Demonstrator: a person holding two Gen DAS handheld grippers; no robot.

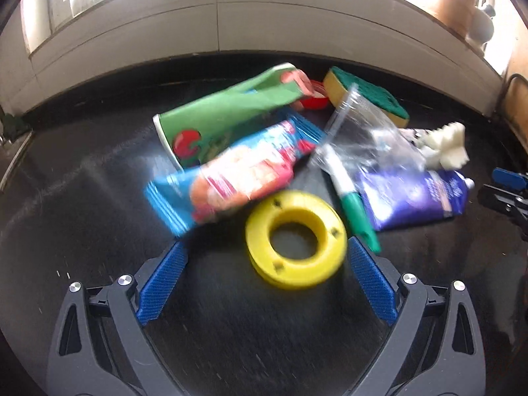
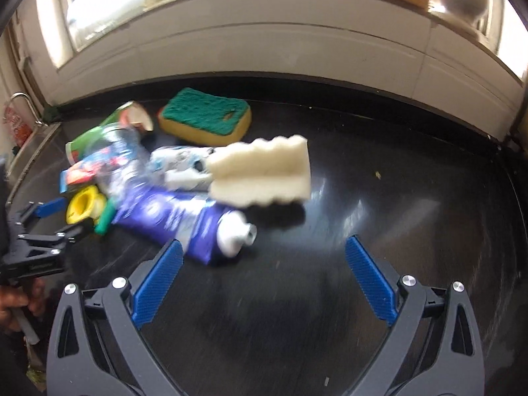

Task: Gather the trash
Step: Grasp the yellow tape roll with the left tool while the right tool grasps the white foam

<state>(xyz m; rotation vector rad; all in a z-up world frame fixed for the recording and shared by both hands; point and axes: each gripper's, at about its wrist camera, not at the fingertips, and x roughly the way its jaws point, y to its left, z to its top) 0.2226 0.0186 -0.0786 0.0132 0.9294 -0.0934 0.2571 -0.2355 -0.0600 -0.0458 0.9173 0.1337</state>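
While the left wrist camera looks down on the dark glossy countertop, the left gripper hangs with its blue ribbed pads spread wide and nothing pinched, the yellow plastic ring-shaped spool lying just ahead between the tips. Behind it sits the trash heap: a blue and pink crinkled snack wrapper, a green paper cup on its side, a clear plastic bag, a green-capped marker and a purple squeeze tube, all blurred, print unreadable. A yellow sponge with green scrub top lies at the back. Over on the right wrist view, the right gripper is also gaping, empty, the tube's white neck just ahead of its left pad. A white wavy foam block lies on the pile; the person's hand is cut off at the left edge.
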